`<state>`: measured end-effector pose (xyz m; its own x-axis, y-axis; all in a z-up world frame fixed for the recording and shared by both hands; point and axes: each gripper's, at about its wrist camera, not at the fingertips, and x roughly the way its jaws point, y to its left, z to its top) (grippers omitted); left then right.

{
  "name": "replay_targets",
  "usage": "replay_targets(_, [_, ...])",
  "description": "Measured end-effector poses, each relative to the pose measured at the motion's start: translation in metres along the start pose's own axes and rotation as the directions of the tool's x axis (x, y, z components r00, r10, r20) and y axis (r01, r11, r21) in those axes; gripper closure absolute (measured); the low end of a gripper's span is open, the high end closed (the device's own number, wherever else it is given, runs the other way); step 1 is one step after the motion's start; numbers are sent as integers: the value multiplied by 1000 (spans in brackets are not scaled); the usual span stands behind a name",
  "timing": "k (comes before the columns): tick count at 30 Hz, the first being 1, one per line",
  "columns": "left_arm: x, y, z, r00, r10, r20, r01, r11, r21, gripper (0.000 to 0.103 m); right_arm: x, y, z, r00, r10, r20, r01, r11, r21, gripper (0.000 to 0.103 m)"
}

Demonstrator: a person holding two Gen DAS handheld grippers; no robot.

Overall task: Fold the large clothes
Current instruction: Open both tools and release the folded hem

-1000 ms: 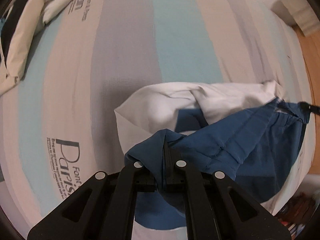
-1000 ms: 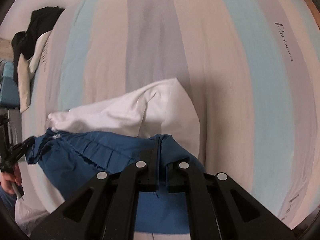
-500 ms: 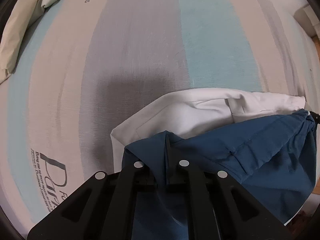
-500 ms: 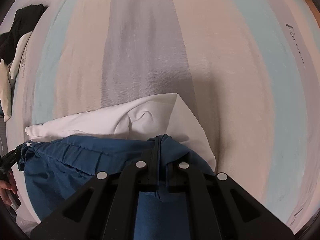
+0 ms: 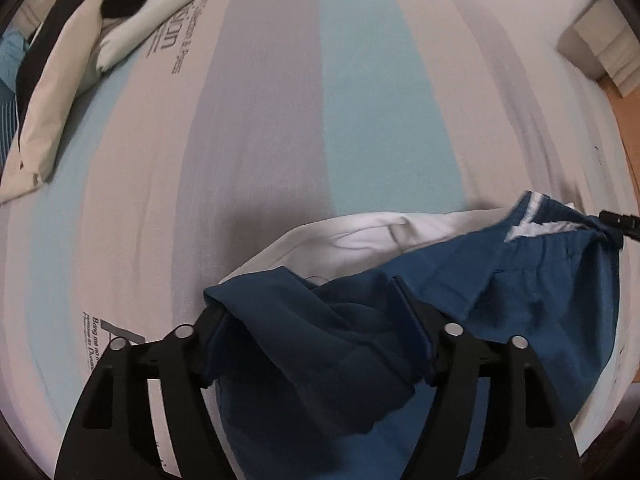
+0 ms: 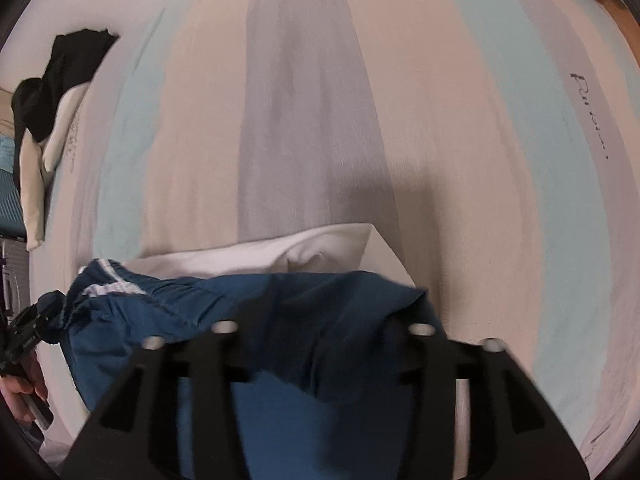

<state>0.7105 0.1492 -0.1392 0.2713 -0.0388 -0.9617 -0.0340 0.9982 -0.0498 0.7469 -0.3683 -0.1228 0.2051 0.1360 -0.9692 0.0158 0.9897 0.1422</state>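
Note:
A blue garment (image 5: 500, 288) with white trim at its waistband lies over a white garment (image 5: 360, 236) on the striped bed. My left gripper (image 5: 316, 300) is open, its fingers spread wide, with a loose blue fold slumped between them. My right gripper (image 6: 320, 312) is open too, with the blue garment (image 6: 224, 292) draped loosely between its fingers and the white garment (image 6: 288, 252) just beyond it. The right gripper's tip shows at the far right of the left wrist view (image 5: 620, 222).
The bed sheet (image 5: 280, 120) has grey, teal and beige stripes with printed text. Pillows and a black garment (image 5: 72, 40) lie at the far left. A wooden floor and a pale cabinet (image 5: 604, 40) are at the far right. A hand (image 6: 24, 392) shows at the left edge.
Both grippers have opened and let go of the blue garment, which has dropped onto the white one. Both cameras have pulled back a little from the bed.

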Motion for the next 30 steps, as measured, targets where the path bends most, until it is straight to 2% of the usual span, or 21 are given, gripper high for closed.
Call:
replay_targets(5, [-12,-7,0,1000,17,14,-16,1000,-21,30,-16,0,-6,999,13,33,-14,1000,17,50])
replay_targets(9, [-29,-15,-7,998,10,57,-11,1000,4,17,-26,13,-7,997,-9,76,12,999,-40,44])
replay_targets(11, [-32,-13,-1,996,-2,87,-1,1000,26,12,-30,13,1,995,0,101,6,998,-54,35])
replay_targets(14, [-43,-14,-2,991,-46,125,44,999,12,6,-37,14,-2,990,52,132,-46,998,-48,28])
replay_targets(15, [-48,-12,-1,987,-50,150,50,999,0,6,-39,12,-2,988,67,138,-61,997,-43,26])
replay_targets(17, [-56,-6,1,982,-56,181,61,998,-23,6,-45,8,-4,983,77,166,-74,997,-21,17])
replay_targets(20, [-62,-2,2,982,14,188,-7,999,-40,6,-55,2,-5,976,74,204,-77,997,4,17])
replay_targets(23, [-68,-2,0,980,62,191,-53,997,-52,6,-63,0,-8,976,45,214,-45,999,-5,17])
replay_targets(30, [-71,-25,-9,980,88,181,-91,996,9,6,-67,10,-33,979,5,203,11,997,-77,17])
